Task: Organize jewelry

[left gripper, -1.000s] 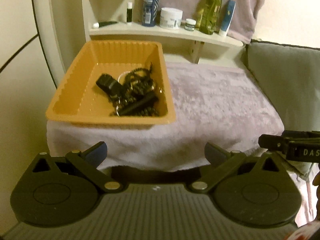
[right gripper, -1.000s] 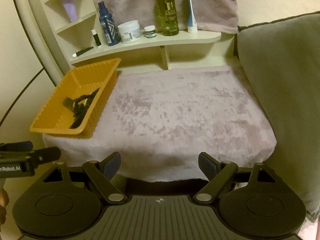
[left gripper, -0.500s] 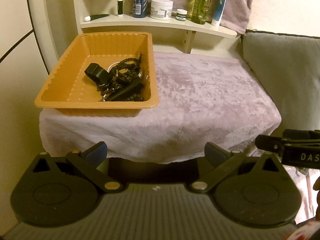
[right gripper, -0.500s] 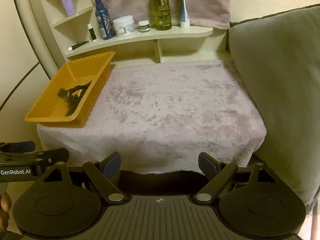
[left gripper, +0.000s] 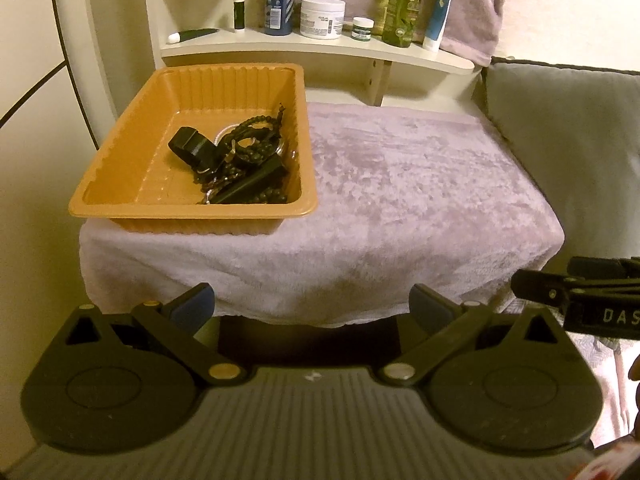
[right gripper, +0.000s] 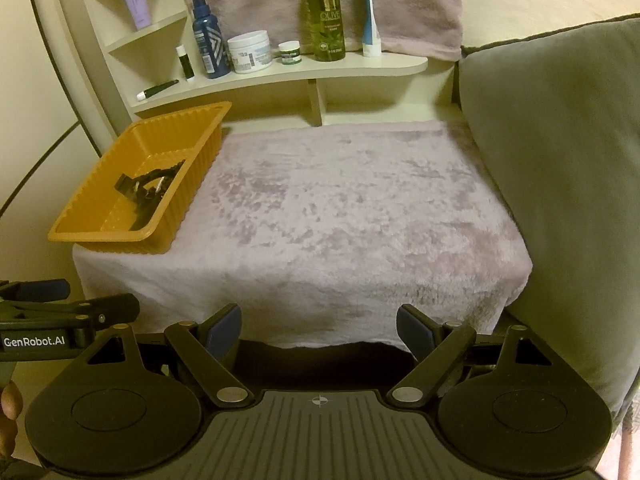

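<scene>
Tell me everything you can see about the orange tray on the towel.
The orange tray is a shallow rectangular bin that looks like thin plastic, with ribbed walls and a flat rolled rim. It sits upright on the left part of the lilac towel, below the shelf. A tangle of dark jewelry lies in its right half; the left half shows bare floor. Neither claw touches it.

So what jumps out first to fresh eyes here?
The orange tray at the towel's front left corner, with a dark tangle of jewelry piled at its right side. Behind it, a shelf lined with bottles and jars. Both claws, left and right, hang open, short of the towel.
</scene>
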A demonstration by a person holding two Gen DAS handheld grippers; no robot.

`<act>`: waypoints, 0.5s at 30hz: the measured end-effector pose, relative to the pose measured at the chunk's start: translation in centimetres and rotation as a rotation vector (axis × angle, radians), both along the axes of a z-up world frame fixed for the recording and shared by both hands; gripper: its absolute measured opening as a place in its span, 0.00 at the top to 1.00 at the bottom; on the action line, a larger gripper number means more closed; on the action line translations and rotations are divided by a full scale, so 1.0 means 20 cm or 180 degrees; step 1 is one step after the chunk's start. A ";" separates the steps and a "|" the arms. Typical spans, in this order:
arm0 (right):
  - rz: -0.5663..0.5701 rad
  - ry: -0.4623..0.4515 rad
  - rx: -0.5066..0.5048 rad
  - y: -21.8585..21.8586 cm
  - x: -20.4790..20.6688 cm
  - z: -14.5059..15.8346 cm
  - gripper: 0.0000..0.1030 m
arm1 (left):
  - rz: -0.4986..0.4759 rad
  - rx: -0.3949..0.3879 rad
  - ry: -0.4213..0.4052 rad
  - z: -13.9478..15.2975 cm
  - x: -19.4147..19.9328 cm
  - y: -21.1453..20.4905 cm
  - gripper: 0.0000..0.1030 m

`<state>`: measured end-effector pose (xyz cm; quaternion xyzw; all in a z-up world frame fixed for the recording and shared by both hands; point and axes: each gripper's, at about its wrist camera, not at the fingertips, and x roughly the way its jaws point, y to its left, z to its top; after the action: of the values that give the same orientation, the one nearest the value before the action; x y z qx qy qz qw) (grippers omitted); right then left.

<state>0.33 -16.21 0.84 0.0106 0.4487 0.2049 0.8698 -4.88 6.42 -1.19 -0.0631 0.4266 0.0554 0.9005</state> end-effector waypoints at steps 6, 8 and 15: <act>0.0003 -0.0007 -0.0002 0.00 0.00 0.00 0.18 | -0.0010 -0.0002 -0.0011 0.00 0.00 0.00 0.00; 0.0002 -0.0009 -0.0001 0.00 0.00 0.01 0.18 | -0.0018 -0.0001 -0.0010 0.00 0.00 0.00 0.00; -0.0002 -0.0012 0.0000 0.00 0.01 0.01 0.18 | -0.0021 -0.0002 -0.0016 0.01 0.00 -0.01 0.00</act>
<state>0.49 -16.26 1.02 0.0104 0.4471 0.2046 0.8707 -4.83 6.29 -1.04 -0.0621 0.4247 0.0521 0.9017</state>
